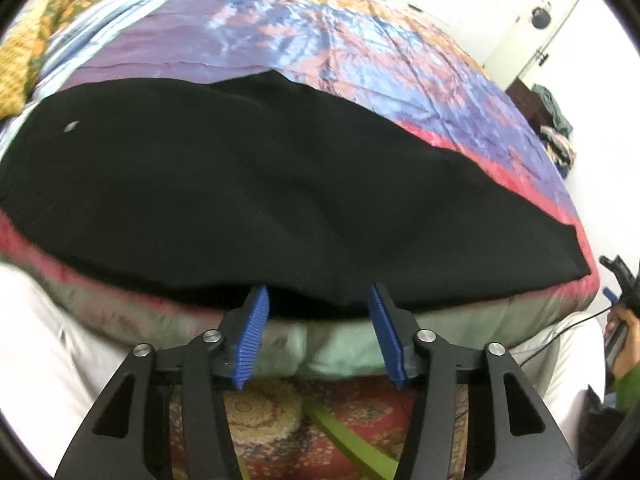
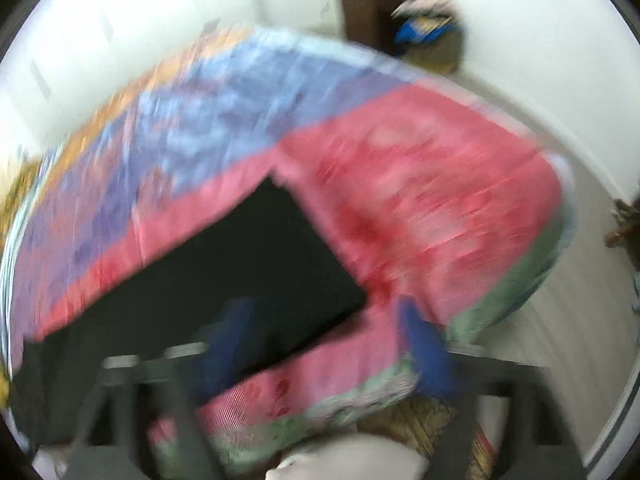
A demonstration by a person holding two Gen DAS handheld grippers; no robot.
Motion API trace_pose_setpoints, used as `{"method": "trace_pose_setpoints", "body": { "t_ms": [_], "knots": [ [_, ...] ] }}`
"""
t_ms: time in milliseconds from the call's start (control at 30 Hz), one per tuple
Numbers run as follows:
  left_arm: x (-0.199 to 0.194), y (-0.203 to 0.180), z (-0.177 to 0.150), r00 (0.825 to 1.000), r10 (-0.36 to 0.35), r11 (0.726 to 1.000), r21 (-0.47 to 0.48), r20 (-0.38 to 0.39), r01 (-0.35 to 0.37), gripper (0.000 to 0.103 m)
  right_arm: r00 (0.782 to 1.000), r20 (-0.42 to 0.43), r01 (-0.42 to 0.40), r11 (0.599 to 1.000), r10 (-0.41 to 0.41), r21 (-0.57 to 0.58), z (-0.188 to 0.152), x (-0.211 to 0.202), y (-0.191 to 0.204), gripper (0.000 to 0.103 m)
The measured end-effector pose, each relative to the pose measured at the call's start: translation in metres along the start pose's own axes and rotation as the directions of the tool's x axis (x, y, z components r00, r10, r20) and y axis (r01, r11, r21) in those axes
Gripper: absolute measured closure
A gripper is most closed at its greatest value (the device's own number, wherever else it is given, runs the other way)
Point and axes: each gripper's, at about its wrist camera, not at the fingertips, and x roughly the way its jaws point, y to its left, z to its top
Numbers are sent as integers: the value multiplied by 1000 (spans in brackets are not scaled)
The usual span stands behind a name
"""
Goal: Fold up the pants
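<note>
Firstly, left wrist view. Black pants [image 1: 240,184] lay flat across the bed [image 1: 320,40], spread along its near edge over a patterned quilt [image 1: 400,60]. They looked already doubled lengthwise, one long dark slab, hem end toward the right. Left gripper [image 1: 318,320] hung just off the near edge of the cloth, jaws apart, blue pads [image 1: 256,332] bare. Nothing sat between them; tips were near the fabric's edge, though contact could not be judged. A rug [image 1: 280,420] showed on the floor below. At far right, a hand [image 1: 622,344] with the other tool was partly visible.

Next, right wrist view, badly smeared by motion. Pants [image 2: 224,272] appeared as a dark rectangle with a square corner on the pink part of the quilt [image 2: 420,200]. Right gripper [image 2: 328,344] stood wide open and empty; one blue pad lay over the dark cloth in the picture, the other over the quilt. Whether either touched was not readable through the blur.

Judgement: both tools released, the lengthwise fold seemed set, and a crosswise fold probably remained.

Risks from here:
- Cloth lay close to the bed's edge; a careless brush could drag it off.
- The slick-looking quilt might let the layers slide and skew.
- Pinching only the top layer would peel the fold open.
- A fast re-approach could snag quilt along with pants.
</note>
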Motion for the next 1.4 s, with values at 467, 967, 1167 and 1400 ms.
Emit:
{"method": "trace_pose_setpoints", "body": {
  "t_ms": [467, 967, 1167, 1400],
  "knots": [
    [-40, 11, 63, 929, 134, 989, 9, 346, -146, 10, 962, 261, -46, 990, 80, -136, -31, -79, 87, 0],
    [63, 36, 54, 967, 213, 973, 58, 139, -222, 8, 966, -188, -248, 848, 179, -468, -127, 64, 238, 0],
    [70, 33, 49, 965, 225, 968, 82, 134, -237, 3, 968, -153, -249, 836, 199, -489, -130, 66, 235, 0],
    [72, 33, 49, 963, 233, 964, 97, 135, -246, 2, 971, -140, -238, 837, 194, -493, -133, 62, 235, 0]
  ]
}}
